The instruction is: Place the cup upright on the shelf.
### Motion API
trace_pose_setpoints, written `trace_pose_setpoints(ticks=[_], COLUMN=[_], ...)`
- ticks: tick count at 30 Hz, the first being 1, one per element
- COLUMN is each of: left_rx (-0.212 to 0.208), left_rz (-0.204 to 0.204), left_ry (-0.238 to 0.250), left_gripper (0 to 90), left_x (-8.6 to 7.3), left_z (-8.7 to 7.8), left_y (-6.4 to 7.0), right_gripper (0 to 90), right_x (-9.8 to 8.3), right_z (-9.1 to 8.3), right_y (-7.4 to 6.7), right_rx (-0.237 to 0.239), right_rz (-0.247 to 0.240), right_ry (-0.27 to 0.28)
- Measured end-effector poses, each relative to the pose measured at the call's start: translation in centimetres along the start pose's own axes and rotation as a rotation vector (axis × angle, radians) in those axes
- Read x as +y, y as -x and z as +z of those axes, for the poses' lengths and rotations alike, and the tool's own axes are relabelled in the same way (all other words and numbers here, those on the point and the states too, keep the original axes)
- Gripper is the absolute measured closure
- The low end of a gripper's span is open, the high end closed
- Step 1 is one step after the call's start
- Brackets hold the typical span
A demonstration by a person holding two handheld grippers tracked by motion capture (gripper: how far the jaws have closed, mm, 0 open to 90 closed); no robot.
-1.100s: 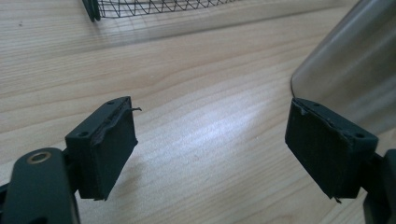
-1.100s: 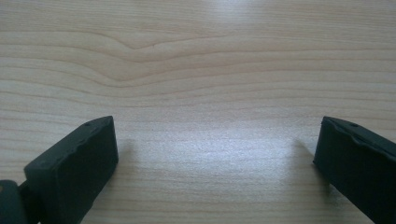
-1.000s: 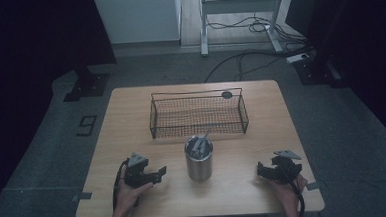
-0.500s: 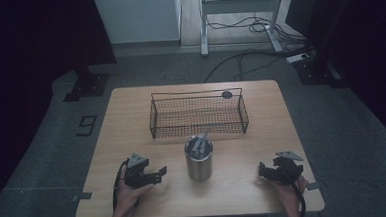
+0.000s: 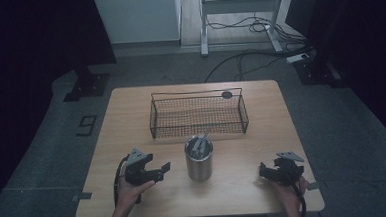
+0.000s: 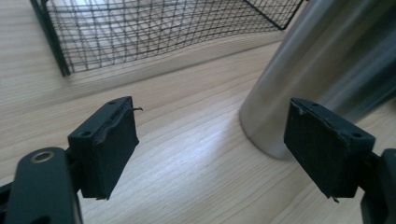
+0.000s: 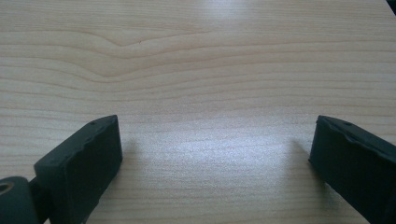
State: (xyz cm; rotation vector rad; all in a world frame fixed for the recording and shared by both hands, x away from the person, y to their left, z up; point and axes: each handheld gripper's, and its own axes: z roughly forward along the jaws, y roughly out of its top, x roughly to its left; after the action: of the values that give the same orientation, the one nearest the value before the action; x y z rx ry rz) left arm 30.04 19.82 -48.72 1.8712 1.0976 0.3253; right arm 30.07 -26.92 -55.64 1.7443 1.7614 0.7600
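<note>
A steel cup [image 5: 199,160] with several metal utensils [image 5: 199,144] standing in it sits near the middle of the wooden table [image 5: 131,116]. Behind it stands a black wire basket [image 5: 197,130]. My left gripper [image 5: 161,170] hovers left of the cup and points at it. Its jaws have just been closing a little but stand apart, with nothing between them. In the left gripper view the cup [image 6: 322,70] rises just beyond the right pad of the gripper [image 6: 224,149]. My right gripper [image 5: 262,171] rests open at the front right, with bare wood between its jaws [image 7: 212,163].
A small dark round disc [image 5: 226,94] lies on the table behind the basket's right end. The basket [image 6: 154,28] shows at the top of the left gripper view. Cables and a desk frame [image 5: 235,6] are on the floor beyond the table.
My left gripper has lifted slightly off the table, still beside the cup. The right gripper, cup and basket have not moved.
</note>
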Motion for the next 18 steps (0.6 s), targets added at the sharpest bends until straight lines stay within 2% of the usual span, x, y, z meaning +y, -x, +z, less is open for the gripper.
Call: trace_pose_setpoints(ticks=[9, 18], left_rx=[-0.041, -0.083], left_rz=[0.012, 0.041], left_ry=[0.037, 0.044], left_gripper=[17.0, 14.9], left_x=[1.3, 1.9], left_z=[-0.5, -0.5], left_y=[1.0, 2.2], right_gripper=[2.1, 2.1], right_x=[0.0, 0.0], right_z=[0.0, 0.0], right_y=[0.0, 0.0], right_rx=[-0.001, -0.001], right_rz=[0.001, 0.001], right_ry=[0.000, 0.000])
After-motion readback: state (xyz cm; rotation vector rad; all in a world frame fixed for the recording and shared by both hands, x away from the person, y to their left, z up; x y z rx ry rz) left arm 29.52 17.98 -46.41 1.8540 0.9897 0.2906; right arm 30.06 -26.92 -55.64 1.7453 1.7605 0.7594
